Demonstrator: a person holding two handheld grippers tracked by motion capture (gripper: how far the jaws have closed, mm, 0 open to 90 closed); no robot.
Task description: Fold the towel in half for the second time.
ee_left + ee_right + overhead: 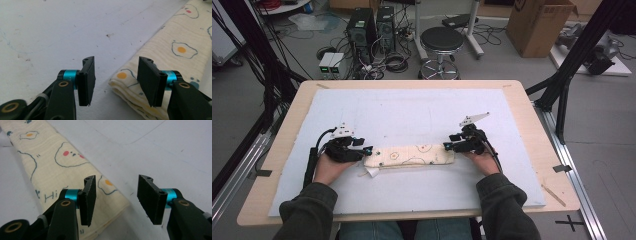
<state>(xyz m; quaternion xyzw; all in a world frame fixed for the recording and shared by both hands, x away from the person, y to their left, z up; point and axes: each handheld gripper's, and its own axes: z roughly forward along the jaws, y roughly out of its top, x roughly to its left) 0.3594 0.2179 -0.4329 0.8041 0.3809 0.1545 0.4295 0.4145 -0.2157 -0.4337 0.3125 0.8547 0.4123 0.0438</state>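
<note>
A cream cloth (409,155) printed with fried eggs and faces lies folded into a long strip across the near middle of the white mat. My left gripper (368,149) is at the strip's left end and stands open. In the left gripper view the gripper (116,61) has the cloth's (175,50) folded corner reaching in beneath its right-hand jaw. My right gripper (447,146) is at the strip's right end, also open. In the right gripper view the gripper (117,178) has the cloth's (62,162) end lying under its left-hand jaw. Neither pair of pads presses on the fabric.
The white mat (412,110) covers most of a wooden table (542,150). A thin wooden stick (553,195) lies near the table's right front corner. A small white tab (372,172) pokes out under the cloth's left end. A stool (441,40) and computer towers (362,27) stand beyond the table.
</note>
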